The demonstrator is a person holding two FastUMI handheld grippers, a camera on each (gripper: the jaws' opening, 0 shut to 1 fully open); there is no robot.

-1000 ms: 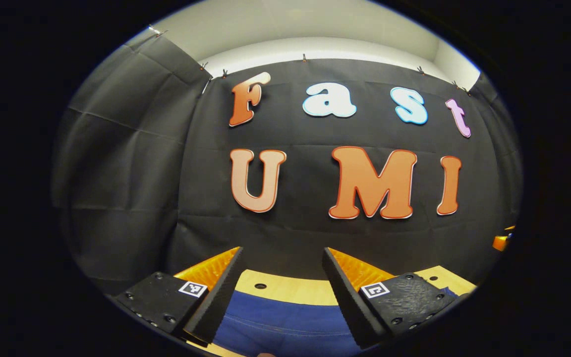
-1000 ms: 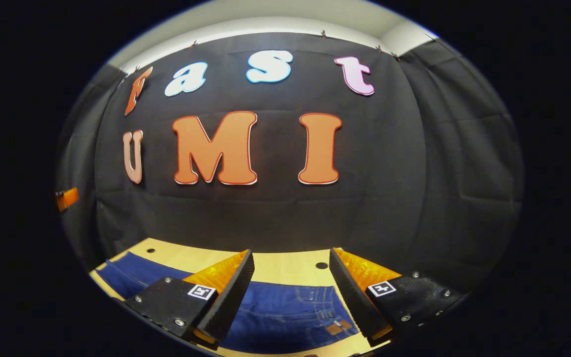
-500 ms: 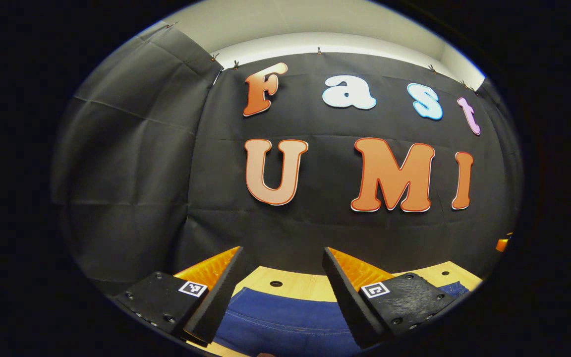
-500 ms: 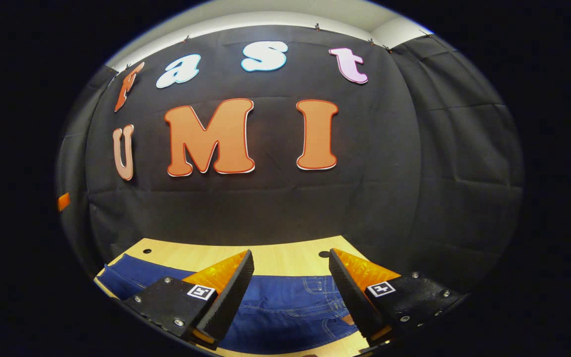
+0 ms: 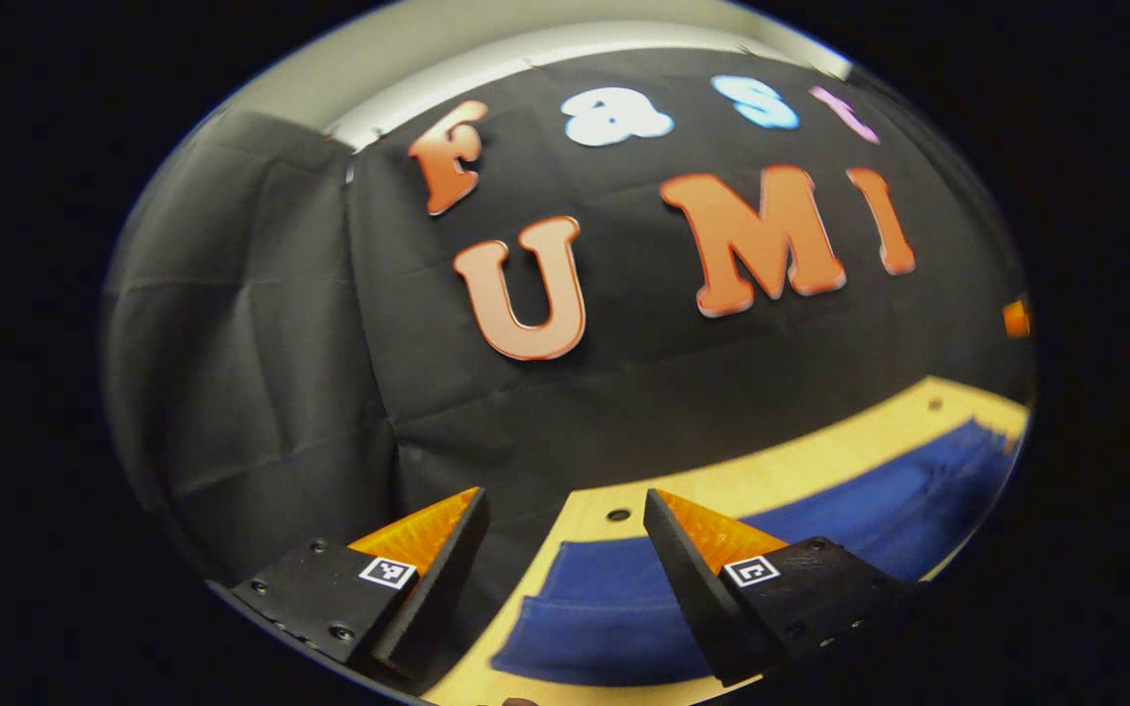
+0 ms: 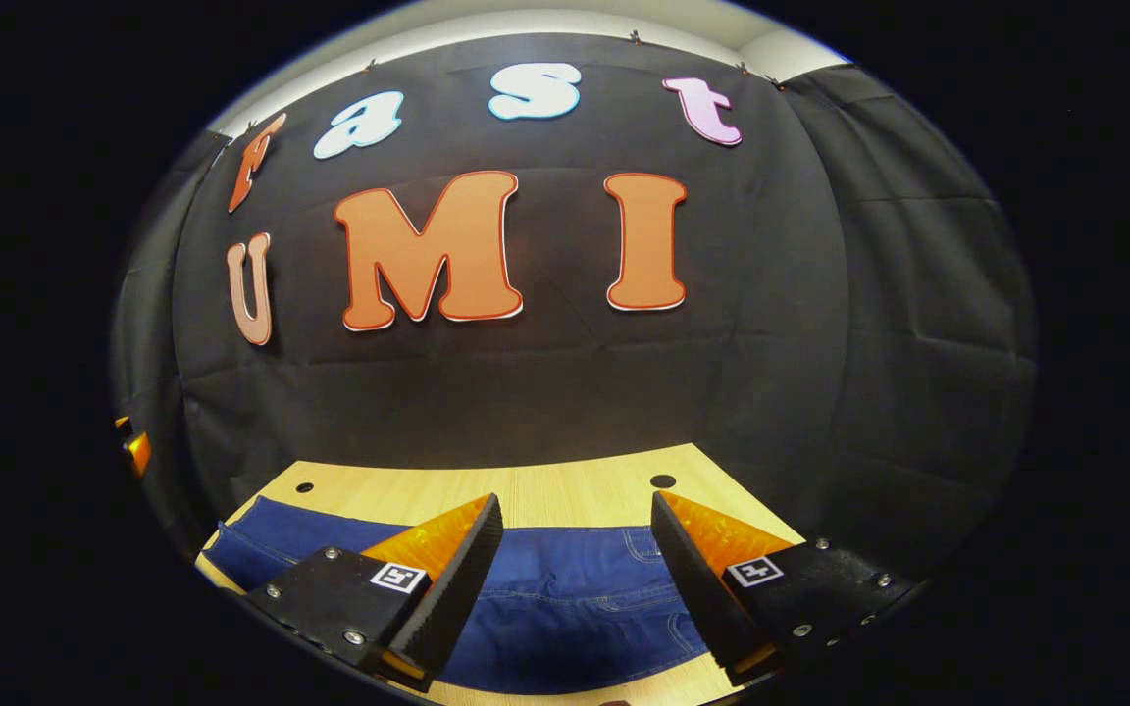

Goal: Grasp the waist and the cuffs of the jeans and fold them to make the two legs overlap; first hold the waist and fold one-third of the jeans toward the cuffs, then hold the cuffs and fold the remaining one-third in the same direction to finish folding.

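Observation:
Blue jeans (image 5: 849, 525) lie flat on the light wooden table (image 5: 800, 456) and stretch off to the right in the left gripper view, with the cuff end (image 5: 585, 613) nearest. My left gripper (image 5: 560, 564) is open above that end, nothing between its fingers, tilted to one side. In the right gripper view the jeans (image 6: 565, 608) show stitched seams and a pocket at the waist end. My right gripper (image 6: 575, 569) hangs open above that part, apart from the cloth.
The table's back edge (image 6: 487, 480) runs close to the black cloth wall and has small round holes (image 6: 663, 481). A small orange object (image 5: 1016, 319) sits far right in the left gripper view, and another (image 6: 136, 449) far left in the right gripper view.
The left gripper has swung left and tilted, so the jeans now trail off to its right. The right gripper has tipped down a little, showing more table and denim. Both stay open.

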